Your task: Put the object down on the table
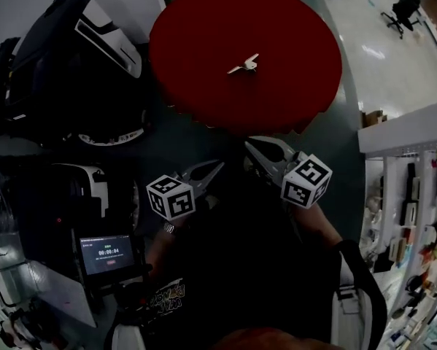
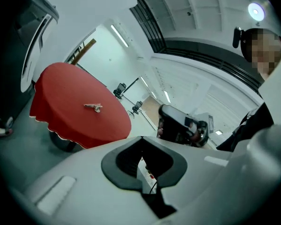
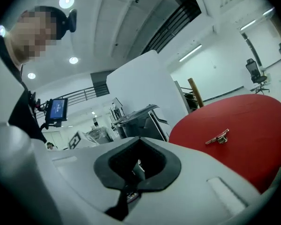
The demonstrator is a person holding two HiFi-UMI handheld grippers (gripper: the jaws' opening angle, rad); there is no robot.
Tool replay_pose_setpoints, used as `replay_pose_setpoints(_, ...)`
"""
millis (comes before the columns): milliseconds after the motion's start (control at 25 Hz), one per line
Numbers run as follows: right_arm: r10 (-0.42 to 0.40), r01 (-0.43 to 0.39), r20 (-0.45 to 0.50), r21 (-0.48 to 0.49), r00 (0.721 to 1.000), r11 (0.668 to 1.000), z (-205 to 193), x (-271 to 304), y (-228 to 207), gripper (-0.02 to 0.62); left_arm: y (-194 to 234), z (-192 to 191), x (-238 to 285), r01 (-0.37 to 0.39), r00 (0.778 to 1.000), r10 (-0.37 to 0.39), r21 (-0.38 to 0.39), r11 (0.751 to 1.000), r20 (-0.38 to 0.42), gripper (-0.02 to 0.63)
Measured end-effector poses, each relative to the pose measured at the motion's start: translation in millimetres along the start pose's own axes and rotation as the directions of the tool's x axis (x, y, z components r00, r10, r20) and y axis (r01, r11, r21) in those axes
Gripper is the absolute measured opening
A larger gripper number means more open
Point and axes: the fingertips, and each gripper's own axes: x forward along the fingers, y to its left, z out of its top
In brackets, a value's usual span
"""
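Note:
A small pale metal object (image 1: 245,65) lies alone near the middle of the round table with the red cloth (image 1: 196,35). Both grippers hang off the table's near edge, close to the person's body. My left gripper (image 1: 215,167) points toward the table with its jaws together and nothing between them. My right gripper (image 1: 253,149) is beside it, also shut and empty. The left gripper view shows the object (image 2: 93,107) on the red table (image 2: 65,93) beyond the closed jaws. In the right gripper view the object (image 3: 218,137) lies on the table (image 3: 257,116) at right.
Black and white machines (image 1: 79,57) crowd the floor left of the table. A small screen (image 1: 106,254) glows at lower left. A white shelf with small items (image 1: 411,188) stands at right. Office chairs (image 1: 403,11) sit far back on the shiny floor.

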Motion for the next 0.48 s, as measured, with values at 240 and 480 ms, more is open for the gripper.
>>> replay_pose_setpoints(240, 0.01, -0.01, 0.011, -0.051, 1.0, 0.999, -14.3, -40.1, 60.9, 0.003, -27.5, -26.5, 10.9, 0.046, 0.997, -0.046, 0.006, 0.999, -0.055, 0.012)
replay_pose_setpoints(480, 0.055, -0.053, 0.024, -0.062, 0.998, 0.997, -23.6, -80.1, 76.3, 0.003, -63.3, -48.8, 29.2, 0.052, 0.997, -0.05, 0.021, 0.998, -0.055, 0.012)
